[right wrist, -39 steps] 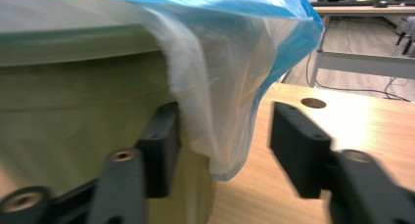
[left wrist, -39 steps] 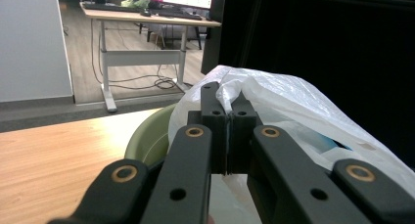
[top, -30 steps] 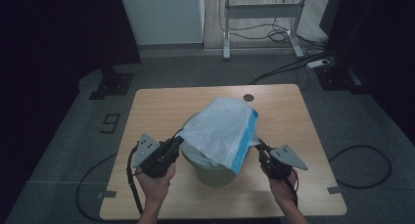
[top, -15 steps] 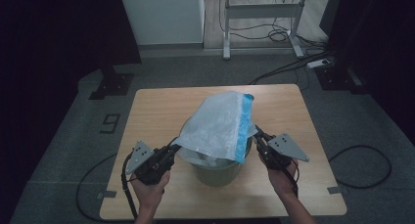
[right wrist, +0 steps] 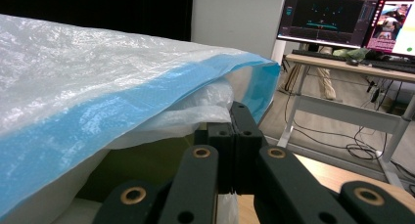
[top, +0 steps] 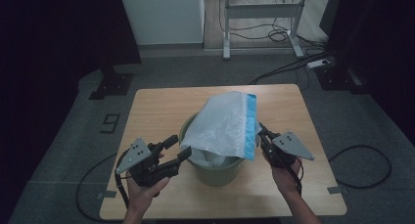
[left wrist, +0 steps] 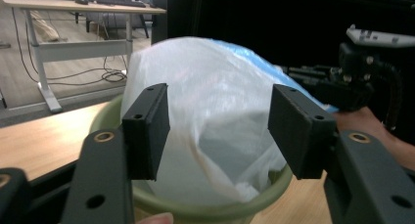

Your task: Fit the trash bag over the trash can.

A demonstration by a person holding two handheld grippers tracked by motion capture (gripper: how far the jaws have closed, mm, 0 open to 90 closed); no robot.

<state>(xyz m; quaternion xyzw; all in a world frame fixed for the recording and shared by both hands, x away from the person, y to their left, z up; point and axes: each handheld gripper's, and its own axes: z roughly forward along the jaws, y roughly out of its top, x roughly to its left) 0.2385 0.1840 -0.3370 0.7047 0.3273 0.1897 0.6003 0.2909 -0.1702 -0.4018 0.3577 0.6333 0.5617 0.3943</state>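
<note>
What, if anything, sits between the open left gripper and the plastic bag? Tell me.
Nothing visible does. The left gripper, whose jaws have just been opening, faces the plastic bag directly, with bare air between its pads and the bag above the green bin. The right gripper is shut on the bag's far edge.

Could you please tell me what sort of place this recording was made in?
Probably a lab or office workroom: a wooden table on grey carpet, a desk with lit monitors, and loose cables on the floor.

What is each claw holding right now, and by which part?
The right claw pinches the plastic bag at its blue-striped edge. The left claw, jaws just opened, holds nothing.
</note>
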